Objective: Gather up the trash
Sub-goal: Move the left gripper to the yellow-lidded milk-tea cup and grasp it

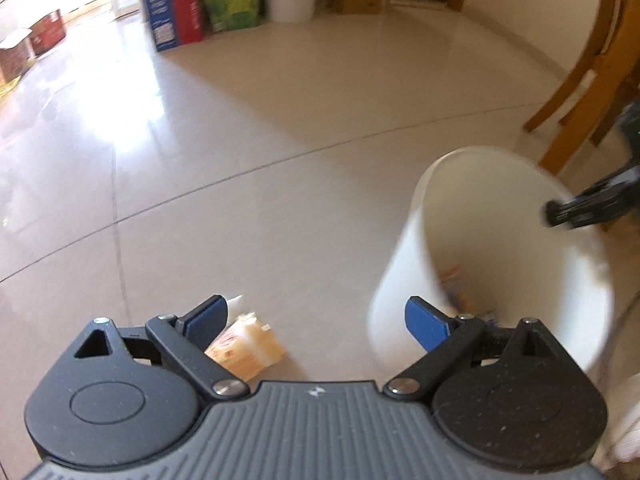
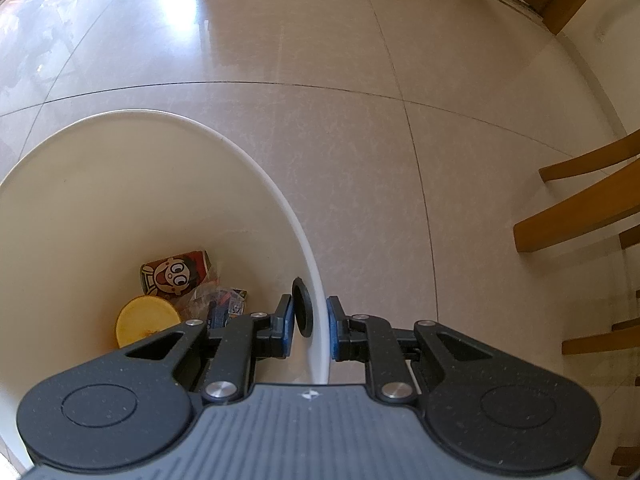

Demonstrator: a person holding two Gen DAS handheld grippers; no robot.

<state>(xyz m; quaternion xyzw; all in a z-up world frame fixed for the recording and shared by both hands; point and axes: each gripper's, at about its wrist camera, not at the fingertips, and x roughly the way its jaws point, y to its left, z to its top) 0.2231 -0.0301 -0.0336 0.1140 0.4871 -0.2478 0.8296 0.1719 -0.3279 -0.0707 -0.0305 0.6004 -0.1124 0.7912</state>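
Together, our two wrist views split the scene. From the left wrist we see our left gripper (image 1: 318, 322) with its jaws spread wide and nothing between them, held over the tiled floor (image 1: 280, 120). Just beyond its left finger lies a crumpled yellow wrapper (image 1: 250, 346) on the floor, with something white (image 1: 236, 304) behind it that is too hidden to name. To the right stands the white bin (image 1: 404, 292), blurred here, with our right gripper (image 1: 576, 208) showing only as a dark shape at its far rim.

The right wrist view shows what that one cannot: our right gripper (image 2: 311, 324) is clamped on the bin's (image 2: 256, 168) rim, one pad inside, one outside. Down inside lie a cartoon-printed can (image 2: 174, 274), a yellow round piece (image 2: 146, 320) and crumpled packets (image 2: 222, 302). Wooden chair legs (image 2: 576, 220) stand well apart on the right.
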